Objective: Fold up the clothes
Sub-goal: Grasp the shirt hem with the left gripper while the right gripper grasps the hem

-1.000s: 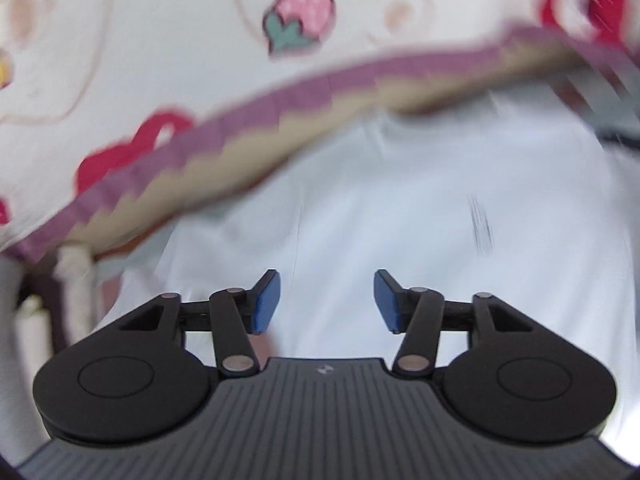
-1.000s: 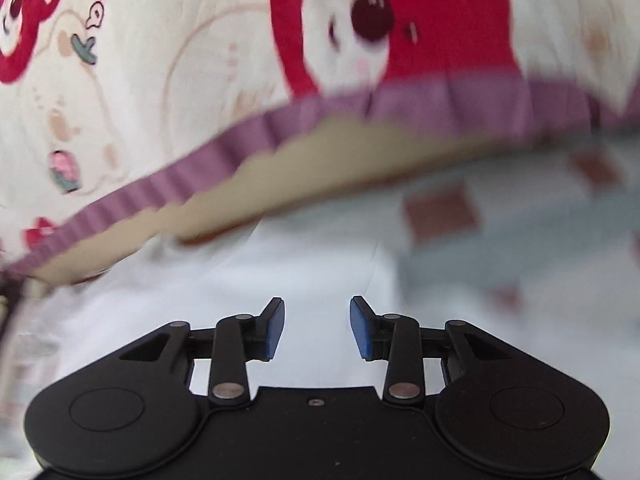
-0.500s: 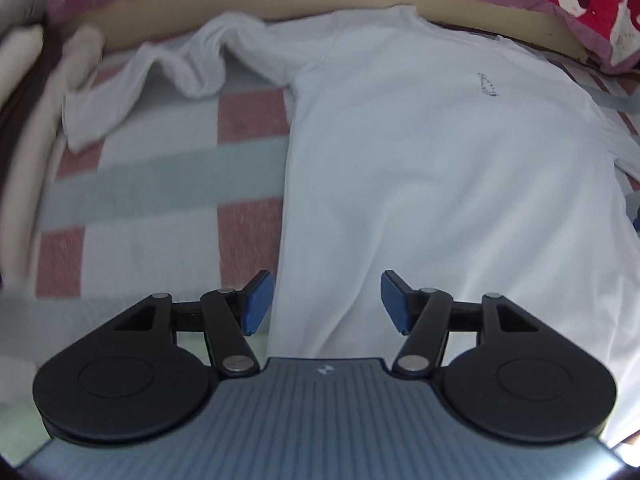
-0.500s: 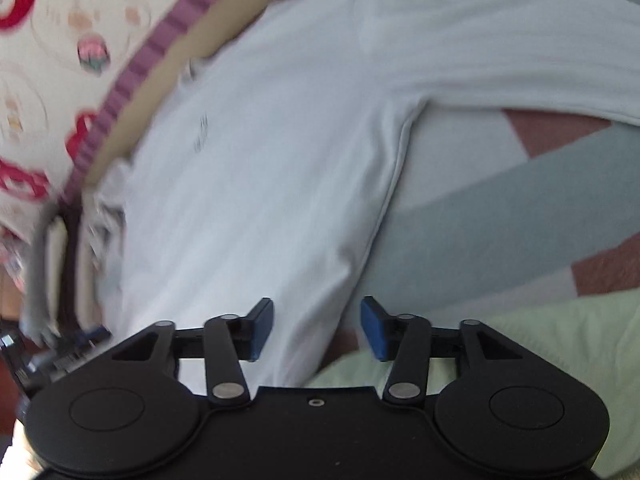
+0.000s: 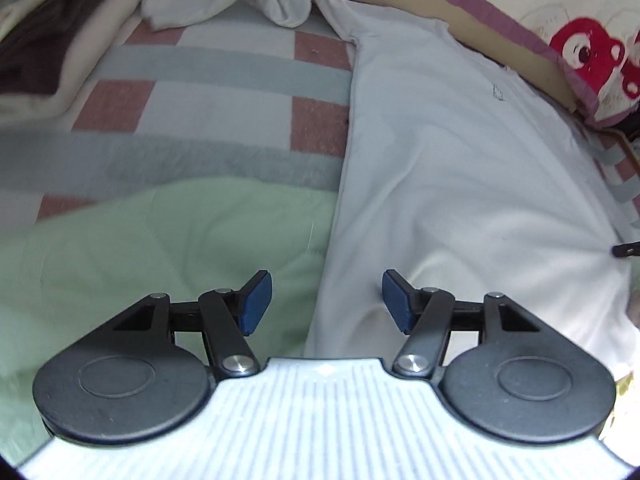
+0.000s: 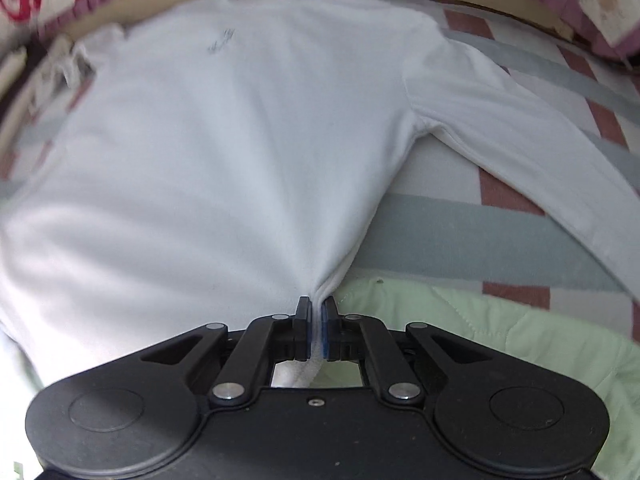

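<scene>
**A:** On the bed, we've got the white long-sleeve shirt point(image 6: 224, 152) spread flat, neck at the far end against the tan edge below the cartoon-print quilt point(image 5: 592, 52). Hem is at the near end, lying partly on the plaid blanket point(image 6: 460, 220) and partly on the pale green quilt point(image 6: 500, 332).

**B:** Right side?

**A:** Right gripper point(image 6: 316, 320) jaws have just been closing, and they're now clamped on the shirt's near-right hem corner. We see the cloth pinched between the blue pads point(image 6: 305, 316), gathered into a point with creases fanning out toward the far end.

**B:** Left?

**A:** Left gripper point(image 5: 327, 300) is released, jaws apart, nothing pressed between them. It hovers over the shirt's left side edge near the hem: left pad point(image 5: 256, 304) over the green quilt, right pad over white cloth. We can't tell whether either pad touches fabric.

**B:** Sleeves?

**A:** Right sleeve point(image 6: 540, 152) runs out straight to the right, down across the plaid. Left sleeve point(image 5: 224, 4) is bunched and twisted at the far left, cuff end on the blanket.

**B:** Anything else in frame?

**A:** Small dark mark point(image 6: 221, 40) on the chest. In the left view, a sliver of dark gripper hardware at the right edge.
</scene>
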